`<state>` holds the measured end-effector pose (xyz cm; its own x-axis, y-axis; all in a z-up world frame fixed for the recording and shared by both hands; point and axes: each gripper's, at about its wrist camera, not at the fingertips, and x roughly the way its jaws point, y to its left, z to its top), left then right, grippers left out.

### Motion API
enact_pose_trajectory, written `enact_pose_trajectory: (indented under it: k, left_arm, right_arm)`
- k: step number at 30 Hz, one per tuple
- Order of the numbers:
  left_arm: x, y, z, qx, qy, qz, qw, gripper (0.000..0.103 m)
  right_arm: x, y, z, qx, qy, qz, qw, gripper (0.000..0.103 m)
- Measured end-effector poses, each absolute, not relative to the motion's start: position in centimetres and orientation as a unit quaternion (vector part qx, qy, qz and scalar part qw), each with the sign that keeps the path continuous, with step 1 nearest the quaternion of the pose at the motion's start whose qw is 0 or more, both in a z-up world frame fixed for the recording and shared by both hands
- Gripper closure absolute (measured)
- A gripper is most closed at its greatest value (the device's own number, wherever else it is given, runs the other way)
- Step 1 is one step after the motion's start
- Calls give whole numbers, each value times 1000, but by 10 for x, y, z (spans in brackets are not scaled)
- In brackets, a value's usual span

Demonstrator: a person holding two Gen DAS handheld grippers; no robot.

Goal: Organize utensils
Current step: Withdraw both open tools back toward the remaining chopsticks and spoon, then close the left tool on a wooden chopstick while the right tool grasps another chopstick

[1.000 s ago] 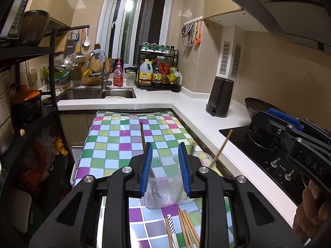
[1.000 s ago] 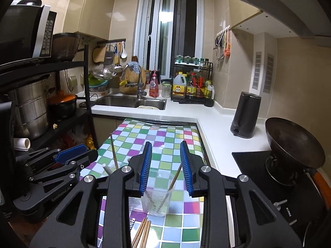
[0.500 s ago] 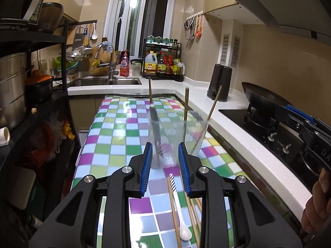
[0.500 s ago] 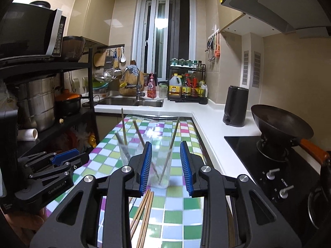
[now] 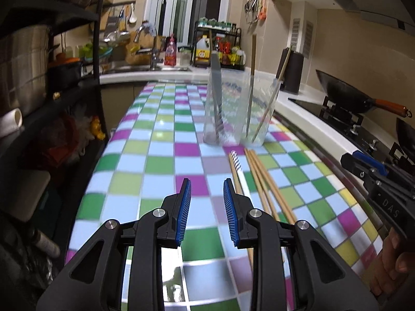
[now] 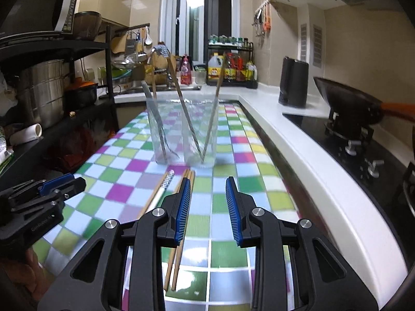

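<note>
Several chopsticks (image 5: 262, 178) flat, lengthwise toward cups (image 5: 259, 108), both claws (image 5: 207, 194) (image 6: 207, 194) open, empty.

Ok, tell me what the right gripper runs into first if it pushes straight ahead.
Probably the checkered tablecloth, since the right gripper tilts downward; skimming above it, the clear cup holding chopsticks comes next. Depth is uncertain.

Multicoloured checkered tablecloth (image 5: 160, 160), blue fingers (image 5: 182, 215)
</note>
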<state>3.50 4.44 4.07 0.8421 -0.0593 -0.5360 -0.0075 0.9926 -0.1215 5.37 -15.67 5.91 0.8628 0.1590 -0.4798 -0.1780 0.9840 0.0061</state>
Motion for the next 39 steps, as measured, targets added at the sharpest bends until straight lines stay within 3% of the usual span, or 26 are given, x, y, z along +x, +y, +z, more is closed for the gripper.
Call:
enact_pose_trajectory:
  k: [3, 6, 17, 33, 36, 39]
  left_arm:
    - [28, 45, 29, -65, 290, -8, 955, 77]
    - [24, 37, 17, -68, 306, -16, 949, 77]
    - [13, 3, -6, -46, 335, -59, 939, 77]
    - [13, -10, -18, -25, 356, -62, 932, 77]
    - [15, -13, -19, -12, 356, -54, 933, 81]
    - [15, -14, -18, 2, 357, -45, 933, 91]
  right_arm:
    - [51, -159, 40, -16, 271, 86, 959, 75]
    - [49, -158, 24, -14, 291, 93, 952, 83]
    - [49, -142, -9, -16, 346, 125, 930, 83]
    - [47, -133, -16, -32, 356, 130, 925, 83]
    - [47, -135, -16, -33, 356, 125, 925, 85]
    - [47, -140, -16, -29, 355, 118, 927, 97]
